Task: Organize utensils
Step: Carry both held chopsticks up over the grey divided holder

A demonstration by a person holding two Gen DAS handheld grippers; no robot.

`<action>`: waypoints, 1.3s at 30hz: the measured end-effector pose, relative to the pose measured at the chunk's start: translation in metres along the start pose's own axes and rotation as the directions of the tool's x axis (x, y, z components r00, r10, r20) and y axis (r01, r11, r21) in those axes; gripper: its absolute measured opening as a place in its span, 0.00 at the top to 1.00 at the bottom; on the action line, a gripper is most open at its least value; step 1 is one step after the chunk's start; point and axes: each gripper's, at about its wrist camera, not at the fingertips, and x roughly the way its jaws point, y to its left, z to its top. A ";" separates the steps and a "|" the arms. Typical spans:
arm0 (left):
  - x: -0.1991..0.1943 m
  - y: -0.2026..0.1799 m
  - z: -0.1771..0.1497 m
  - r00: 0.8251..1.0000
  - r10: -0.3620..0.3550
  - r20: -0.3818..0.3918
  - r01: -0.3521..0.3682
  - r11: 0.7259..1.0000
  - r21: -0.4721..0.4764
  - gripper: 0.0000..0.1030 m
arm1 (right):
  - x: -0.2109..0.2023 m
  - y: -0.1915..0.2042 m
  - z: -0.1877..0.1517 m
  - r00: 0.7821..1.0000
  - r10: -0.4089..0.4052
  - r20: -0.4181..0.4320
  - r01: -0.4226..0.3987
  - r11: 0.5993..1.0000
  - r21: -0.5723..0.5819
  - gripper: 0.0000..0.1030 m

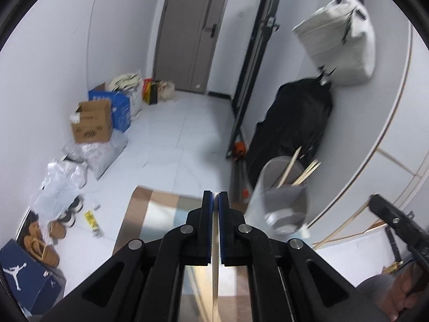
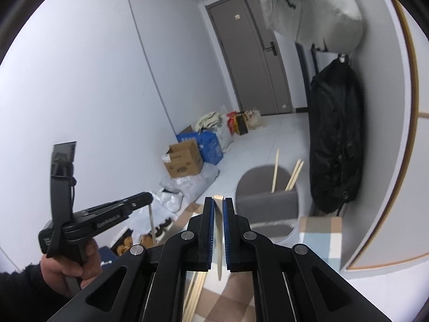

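A clear round utensil holder (image 1: 278, 198) with a grey divider holds several wooden chopsticks (image 1: 289, 169); it stands ahead and right of my left gripper (image 1: 215, 196). The left gripper is shut on a thin wooden chopstick (image 1: 215, 281) that runs back between its blue pads. In the right wrist view the holder (image 2: 268, 206) stands just ahead and right of my right gripper (image 2: 218, 201), which is shut on a wooden chopstick (image 2: 218, 238) held upright. More chopsticks (image 2: 197, 292) lie on the checked cloth (image 2: 319, 230) below. The left gripper (image 2: 144, 197) also shows at the left.
A black coat (image 2: 335, 139) and a grey bag (image 1: 340, 43) hang on the wall at right. Cardboard boxes (image 1: 92, 120), plastic bags and shoes (image 1: 40, 244) line the floor at left. A grey door (image 1: 193, 32) closes the far end.
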 end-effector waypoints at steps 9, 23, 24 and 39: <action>-0.015 -0.034 0.067 0.987 -0.072 0.141 0.070 0.997 0.024 1.00 | -0.016 -0.018 0.063 0.997 -0.039 0.072 0.039 0.999 -0.003 0.94; 0.032 -0.057 0.107 0.974 -0.112 0.196 0.110 0.994 0.022 1.00 | 0.016 -0.035 0.120 0.990 -0.099 0.096 0.105 0.992 -0.064 0.94; 0.038 -0.057 0.107 0.972 -0.121 0.200 0.118 0.993 0.025 1.00 | 0.020 -0.037 0.122 0.990 -0.103 0.093 0.109 0.992 -0.064 0.94; 0.082 -0.053 0.102 0.974 -0.106 0.202 0.103 0.994 0.023 1.00 | 0.068 -0.064 0.116 0.993 -0.118 0.015 0.119 0.991 -0.053 0.94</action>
